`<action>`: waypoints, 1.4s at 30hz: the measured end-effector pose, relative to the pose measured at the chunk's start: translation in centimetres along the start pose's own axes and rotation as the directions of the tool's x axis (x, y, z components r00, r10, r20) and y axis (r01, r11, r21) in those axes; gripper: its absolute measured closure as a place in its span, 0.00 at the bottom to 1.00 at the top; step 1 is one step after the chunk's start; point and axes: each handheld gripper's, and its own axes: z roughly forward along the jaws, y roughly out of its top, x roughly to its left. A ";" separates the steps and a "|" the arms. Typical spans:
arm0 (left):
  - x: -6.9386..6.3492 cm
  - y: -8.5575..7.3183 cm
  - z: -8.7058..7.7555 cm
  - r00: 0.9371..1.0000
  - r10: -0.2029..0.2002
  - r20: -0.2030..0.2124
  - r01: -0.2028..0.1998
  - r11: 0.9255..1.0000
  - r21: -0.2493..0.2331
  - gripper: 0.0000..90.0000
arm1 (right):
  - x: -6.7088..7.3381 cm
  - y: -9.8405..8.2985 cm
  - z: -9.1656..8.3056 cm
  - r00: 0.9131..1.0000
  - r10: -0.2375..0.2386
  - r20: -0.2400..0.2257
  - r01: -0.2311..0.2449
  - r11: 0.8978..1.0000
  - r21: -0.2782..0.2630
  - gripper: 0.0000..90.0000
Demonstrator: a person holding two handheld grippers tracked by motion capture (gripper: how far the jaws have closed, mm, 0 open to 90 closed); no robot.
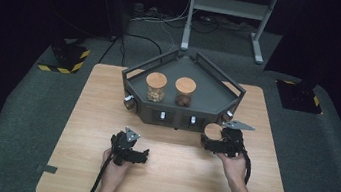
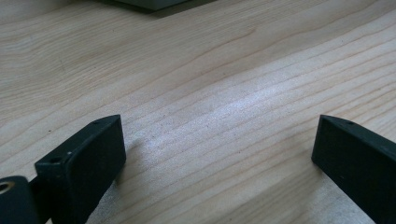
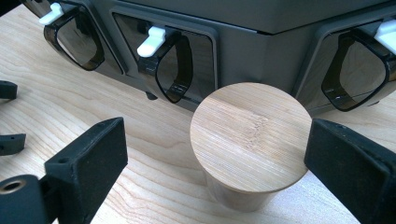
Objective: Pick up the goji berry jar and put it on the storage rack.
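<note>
Right gripper (image 3: 210,154): released, jaws straddling bamboo-lidded jar (image 3: 250,135), one jaw just beside the lid.
Left gripper (image 2: 215,149): released, over bare worktop (image 2: 210,70).

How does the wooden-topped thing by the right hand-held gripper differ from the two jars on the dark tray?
The wooden lid stands on the bare table, in front of the tray; the jars stand on it. Under the lid shows only a short wooden stub; the jars have clear bodies holding food, one paler, one darker. The lid sits between the right hand-held gripper's open jaws; the jars stand clear of it. All share round wooden tops.
</note>
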 end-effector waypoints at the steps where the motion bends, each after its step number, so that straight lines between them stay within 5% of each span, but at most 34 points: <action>1: 0.0 0.0 0.0 1.000 0.001 0.000 -0.001 1.000 0.001 0.03 | 0.0 -0.1 -0.1 1.000 0.003 0.003 -0.003 1.000 -0.003 0.07; 42: 0.0 0.0 0.0 1.000 0.000 -0.001 0.000 1.000 0.000 0.03 | -1.0 -2.4 2.0 0.998 0.045 0.034 -0.047 0.997 0.060 0.09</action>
